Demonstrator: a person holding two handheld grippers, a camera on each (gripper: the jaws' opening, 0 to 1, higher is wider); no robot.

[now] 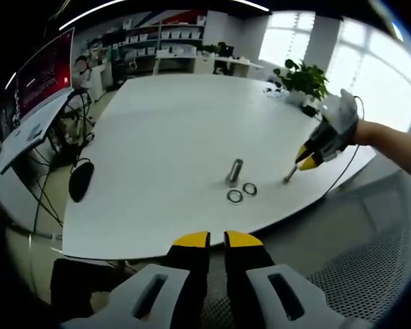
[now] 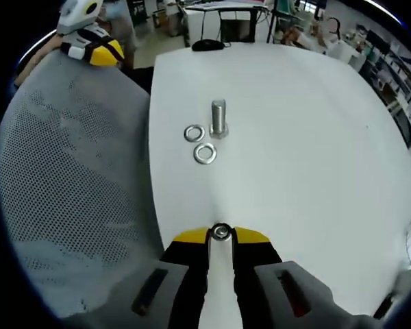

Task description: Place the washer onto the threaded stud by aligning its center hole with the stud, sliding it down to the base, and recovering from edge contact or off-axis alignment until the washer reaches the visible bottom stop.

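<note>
My right gripper, yellow-tipped with black fingers, is pinching a small silver metal washer edge-on between its tips, held above the near edge of the white oval table. Straight ahead of those tips, well apart from them, the upright grey threaded steel stud stands on the table, with two more loose silver washers lying flat just beside its base on the side nearer me. In the left gripper view my left gripper hangs off the table's edge with its jaws nearly pressed together and nothing between them; the stud is ahead of it, and the right gripper comes in from the right. To do this step well, I judge I should carry the washer over the stud's top, turn it level so the hole faces down the axis, and lower slowly; if the rim catches a thread, I would back off slightly and recentre rather than push.
</note>
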